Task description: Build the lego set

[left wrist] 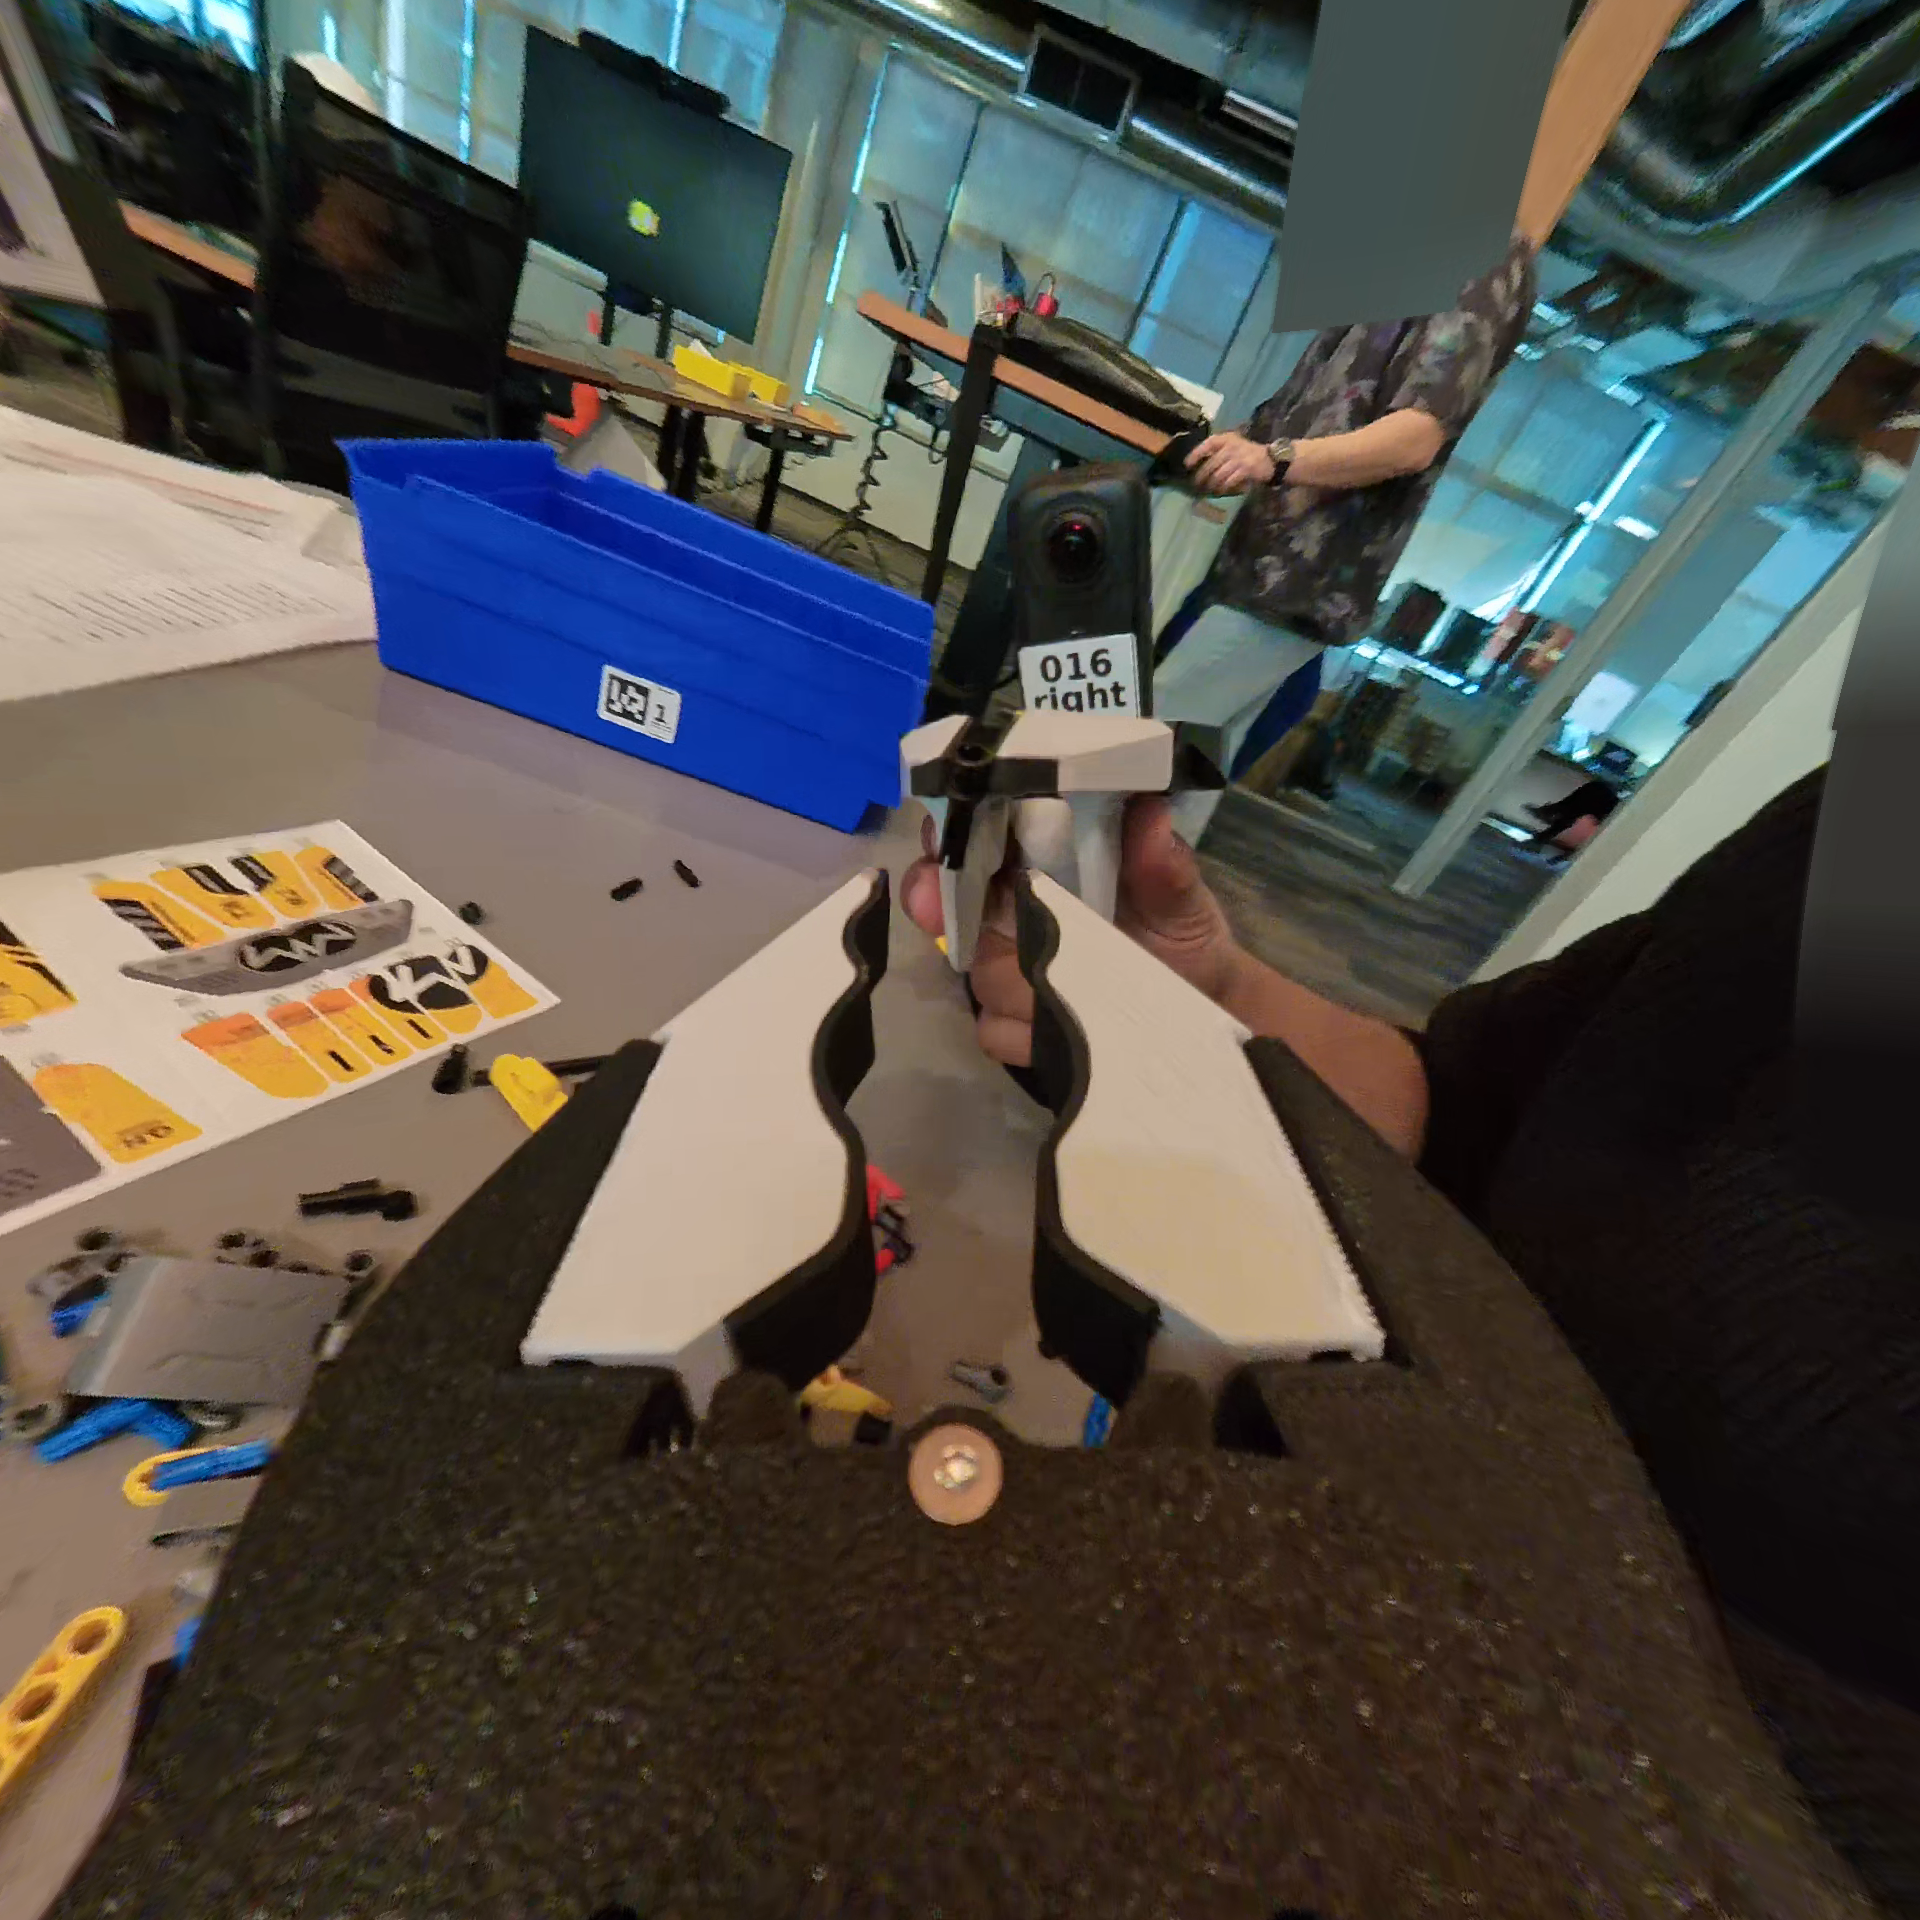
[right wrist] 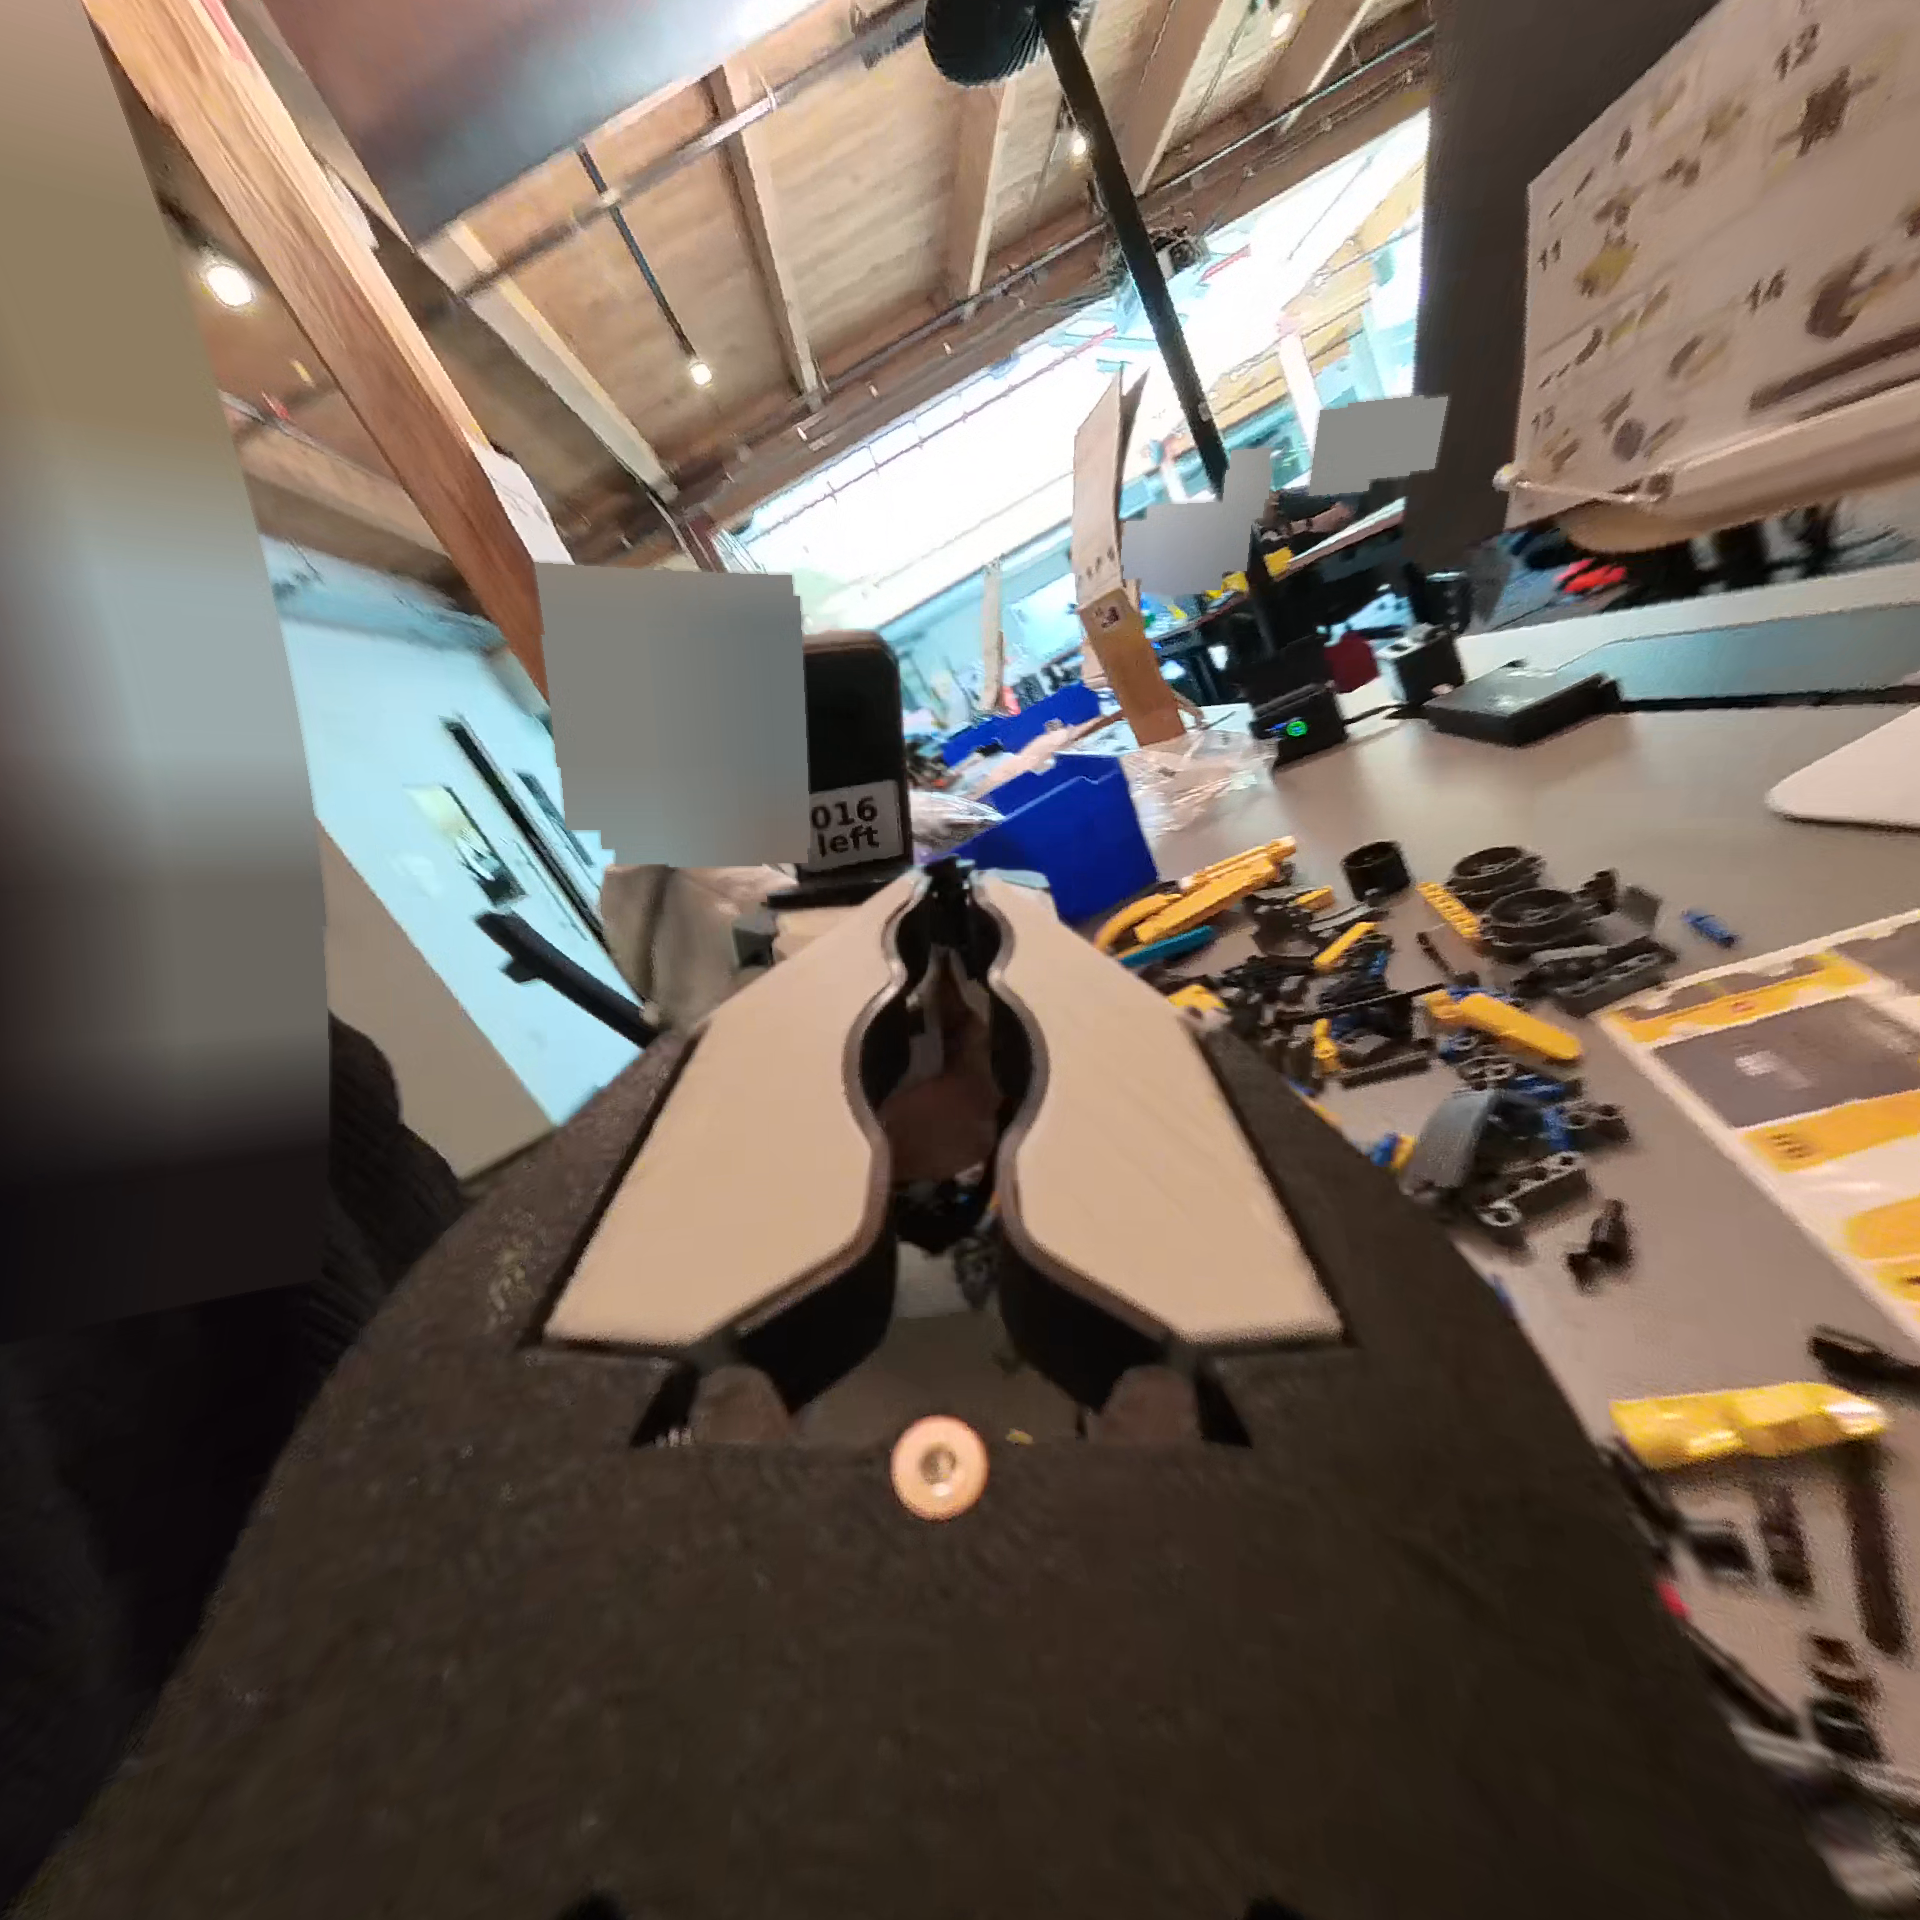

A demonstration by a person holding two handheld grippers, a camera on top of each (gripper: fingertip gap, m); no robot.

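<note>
Smooth grey counter (left wrist: 260,748) in an open workshop, tall glass partition walls (left wrist: 1039,208) lit blue-white behind, large dark flat monitor on a stand (left wrist: 649,182), wood-topped standing desks (left wrist: 727,400), exposed timber-beam ceiling (right wrist: 831,208) with small round spotlights (right wrist: 229,283), grey carpet floor (left wrist: 1330,894)

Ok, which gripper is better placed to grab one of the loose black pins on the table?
Left, probably. The left gripper has open, empty jaws over the table, with a black pin lying close by. The right gripper is shut on a small black part, raised off the table.
</note>
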